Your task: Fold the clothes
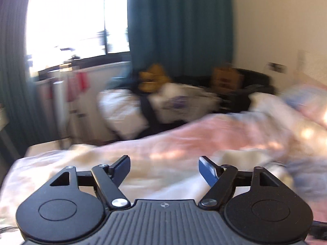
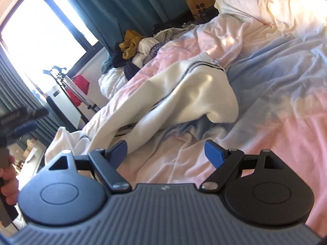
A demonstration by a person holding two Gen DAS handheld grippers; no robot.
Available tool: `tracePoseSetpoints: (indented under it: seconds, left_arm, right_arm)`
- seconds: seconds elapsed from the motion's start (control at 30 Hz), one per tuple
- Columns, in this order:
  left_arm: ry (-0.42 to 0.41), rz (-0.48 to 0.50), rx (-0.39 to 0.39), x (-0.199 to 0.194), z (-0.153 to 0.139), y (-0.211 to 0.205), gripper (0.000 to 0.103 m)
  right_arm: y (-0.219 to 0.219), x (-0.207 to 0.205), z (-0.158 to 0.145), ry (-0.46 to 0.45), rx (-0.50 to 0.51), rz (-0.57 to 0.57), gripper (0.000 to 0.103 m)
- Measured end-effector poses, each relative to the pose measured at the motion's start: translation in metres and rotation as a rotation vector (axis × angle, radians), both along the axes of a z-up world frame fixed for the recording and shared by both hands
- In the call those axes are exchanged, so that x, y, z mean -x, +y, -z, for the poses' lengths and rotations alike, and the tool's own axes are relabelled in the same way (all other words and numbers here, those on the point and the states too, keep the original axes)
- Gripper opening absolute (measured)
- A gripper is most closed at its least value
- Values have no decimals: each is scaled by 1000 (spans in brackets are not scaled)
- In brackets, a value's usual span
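Ahead of your right tongs [image 2: 165, 153] the duvet [image 2: 276, 122] lies low and open on the near and right side, so you can pass there. The white garment [image 2: 194, 94] humps up just beyond and to the left, blocking a low sweep. Past the bed's far edge, a clothes pile [image 2: 139, 47] and paper bag [image 2: 199, 2] crowd the curtain [image 2: 122, 4]. Your left tongs [image 1: 164, 168] stand wide with nothing between them, over bare duvet.

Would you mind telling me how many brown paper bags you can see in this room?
1. The brown paper bag with twisted handles stands beyond the bed's far side, against the teal curtain. Others may be hidden behind the heaped bedding.
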State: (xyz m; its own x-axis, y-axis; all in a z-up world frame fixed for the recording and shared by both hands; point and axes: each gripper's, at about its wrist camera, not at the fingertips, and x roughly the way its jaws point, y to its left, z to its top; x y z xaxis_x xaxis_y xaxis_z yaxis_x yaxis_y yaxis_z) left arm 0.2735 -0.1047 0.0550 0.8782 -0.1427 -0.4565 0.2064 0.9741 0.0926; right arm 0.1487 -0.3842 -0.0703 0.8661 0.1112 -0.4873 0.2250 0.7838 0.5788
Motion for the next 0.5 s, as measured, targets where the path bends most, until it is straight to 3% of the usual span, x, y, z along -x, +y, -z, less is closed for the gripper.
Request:
tracePoseSetpoints:
  seconds: [0.1,0.2,0.37,0.5]
  left_arm:
    - [13,-73,-34,-17,-3,35,79]
    - [69,-61,-33,-44,0,53,79]
    - [145,-100,-74,-103,24,42,79]
    - [206,-221,-203,-159,66,25,77]
  right_arm:
    - [5,-1,-2,2,4,-11,84]
    - [11,-7,1,24,6,-33,84]
    - [23,-19,6,36,27,-62,84]
    - [33,-35,16,59,65,-83,84]
